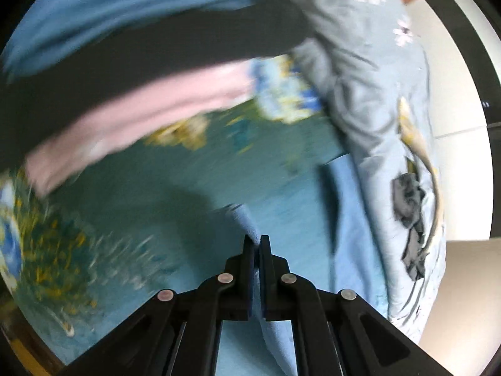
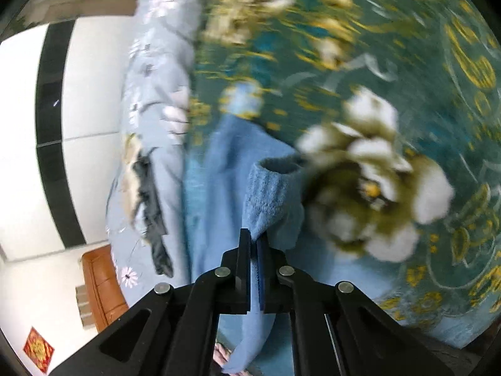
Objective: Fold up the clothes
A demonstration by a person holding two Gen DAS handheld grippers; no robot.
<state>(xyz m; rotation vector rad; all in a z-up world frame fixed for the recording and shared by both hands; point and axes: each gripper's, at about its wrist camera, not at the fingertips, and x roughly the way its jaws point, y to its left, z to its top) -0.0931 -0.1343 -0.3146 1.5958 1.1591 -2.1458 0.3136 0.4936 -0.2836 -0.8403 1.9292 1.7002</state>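
**Blue fleece pinched at both ends**

Left gripper [image 1: 256,244] closed tight on soft light-blue fleece garment [image 1: 347,213], low centre of frame. Right gripper [image 2: 254,238] likewise clamped, just below ribbed cuff [image 2: 275,172]. Probably light, limp, prone to sagging; best gripped at cuffs or hems. Spread over teal floral blanket [image 2: 407,62]. No containers visible.

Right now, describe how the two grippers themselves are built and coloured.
Both the left gripper and right gripper look alike: matte black angular linkage arms, four round silver pivot pins each, two flat upright fingers with dark blue inner pads. No cables, markings or sleeves show.
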